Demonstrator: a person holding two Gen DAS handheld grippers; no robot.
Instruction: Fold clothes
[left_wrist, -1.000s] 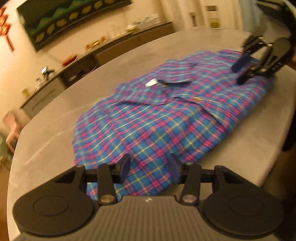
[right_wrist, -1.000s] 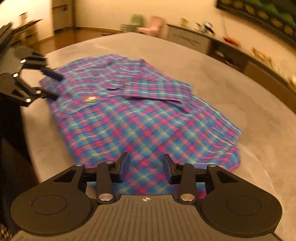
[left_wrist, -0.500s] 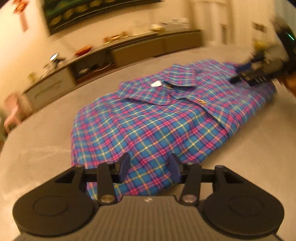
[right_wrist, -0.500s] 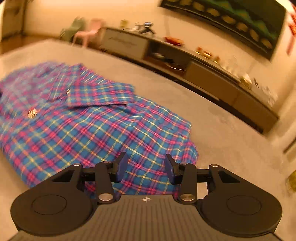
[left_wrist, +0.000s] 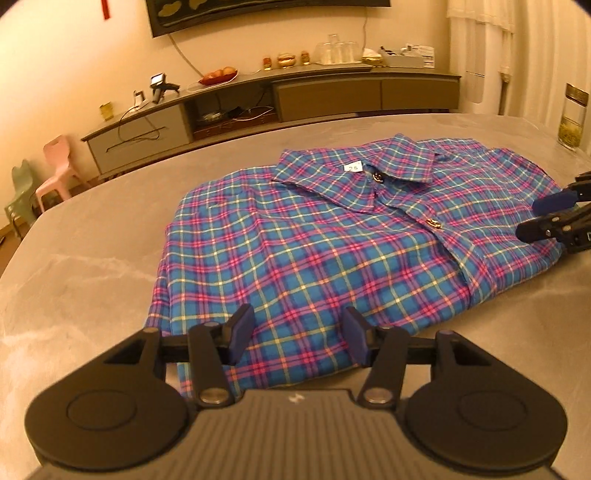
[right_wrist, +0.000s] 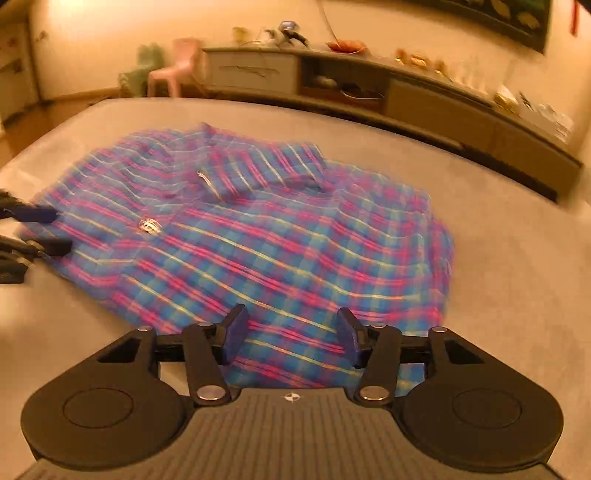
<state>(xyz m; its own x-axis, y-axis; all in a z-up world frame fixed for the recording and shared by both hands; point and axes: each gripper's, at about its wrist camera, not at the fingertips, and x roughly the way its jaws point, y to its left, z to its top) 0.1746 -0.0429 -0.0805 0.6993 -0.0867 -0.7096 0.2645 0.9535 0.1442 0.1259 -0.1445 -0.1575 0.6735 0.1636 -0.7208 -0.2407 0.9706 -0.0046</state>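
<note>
Plaid cloth, blue with pink and yellow lines: the shirt (left_wrist: 332, 240) lies folded on the grey table (left_wrist: 74, 266), collar at 12 o'clock from me in the left wrist view. My left gripper (left_wrist: 297, 334) is over the shirt's near edge. Its jaws have just been opening; they stand spread and only flat cloth is under the gap, nothing pinched. At 3 o'clock my right gripper (left_wrist: 533, 218) reaches in over the shirt's side edge, its fingers apart. A sideboard (left_wrist: 332, 92) stands along the wall at 12 o'clock, a pink chair (left_wrist: 55, 166) at 10 o'clock.

In the right wrist view the picture is blurred. The shirt (right_wrist: 258, 236) fills the middle of the table (right_wrist: 517, 277). My right gripper (right_wrist: 291, 334) is over its near edge, jaws just opened wider, spread, holding nothing. At 9 o'clock my left gripper (right_wrist: 53, 229) shows, fingers apart.
</note>
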